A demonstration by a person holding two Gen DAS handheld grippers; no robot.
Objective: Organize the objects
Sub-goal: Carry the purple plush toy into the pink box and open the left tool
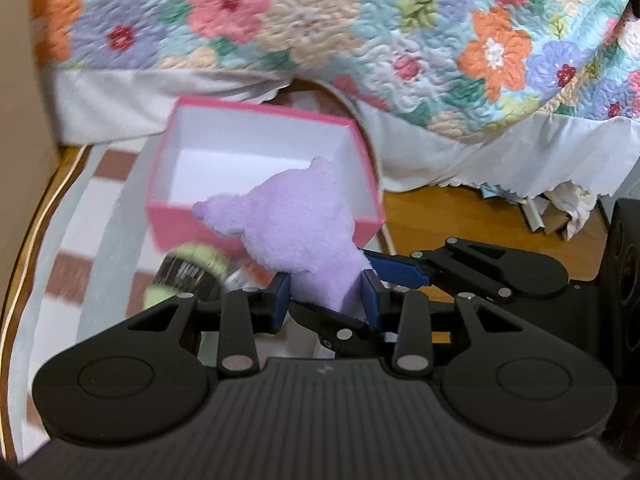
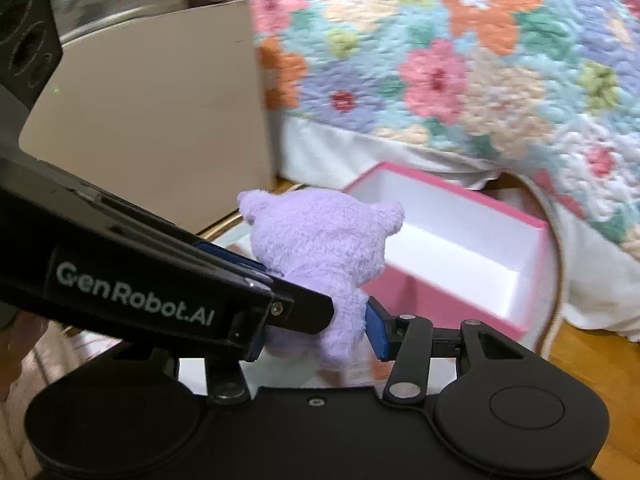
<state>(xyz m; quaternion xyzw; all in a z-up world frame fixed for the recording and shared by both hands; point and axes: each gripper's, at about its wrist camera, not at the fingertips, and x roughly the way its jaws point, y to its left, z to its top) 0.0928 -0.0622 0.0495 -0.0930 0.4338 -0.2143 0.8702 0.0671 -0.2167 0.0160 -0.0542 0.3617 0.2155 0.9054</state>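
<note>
- Two grips on one toy: the left hand-held gripper (image 1: pixel 326 300) has its blue pads clamped on the lower part of the purple plush toy (image 1: pixel 298 226), and the right hand-held gripper (image 2: pixel 320 330) pinches the same plush from its side.
- The plush hangs in the air, just in front of the open pink box (image 1: pixel 256 168), which looks empty.
- Below it, a dark roll with yellow-green ends (image 1: pixel 190 276) lies on the checked cloth of the round table (image 1: pixel 40 216).
- Behind: the floral quilt (image 1: pixel 360 20) of a bed.
- Likely best: carry both hands together over the rim, centre the plush, lower, then release.
</note>
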